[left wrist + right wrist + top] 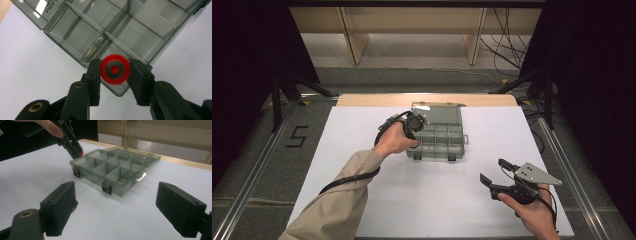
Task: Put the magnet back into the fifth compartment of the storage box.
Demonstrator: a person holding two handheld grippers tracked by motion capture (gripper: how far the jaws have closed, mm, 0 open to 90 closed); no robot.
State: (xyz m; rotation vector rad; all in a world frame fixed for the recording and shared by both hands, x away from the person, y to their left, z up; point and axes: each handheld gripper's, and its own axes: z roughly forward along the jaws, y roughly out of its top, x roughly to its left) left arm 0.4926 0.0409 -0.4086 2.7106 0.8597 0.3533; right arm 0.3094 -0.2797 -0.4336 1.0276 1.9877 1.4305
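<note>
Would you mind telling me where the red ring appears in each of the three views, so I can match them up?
High view: I cannot make out the red ring; it would be under the left hand-held gripper at the left edge of the compartment box.
Left gripper view: lower centre, red ring clamped between the jaws over the box corner.
Right gripper view: upper left, a red speck at the gripper tip.
Shared landmark: the compartment box.

Ring [115, 69] between left tool [113, 75] pads, above organizer corner [117, 91].
</note>
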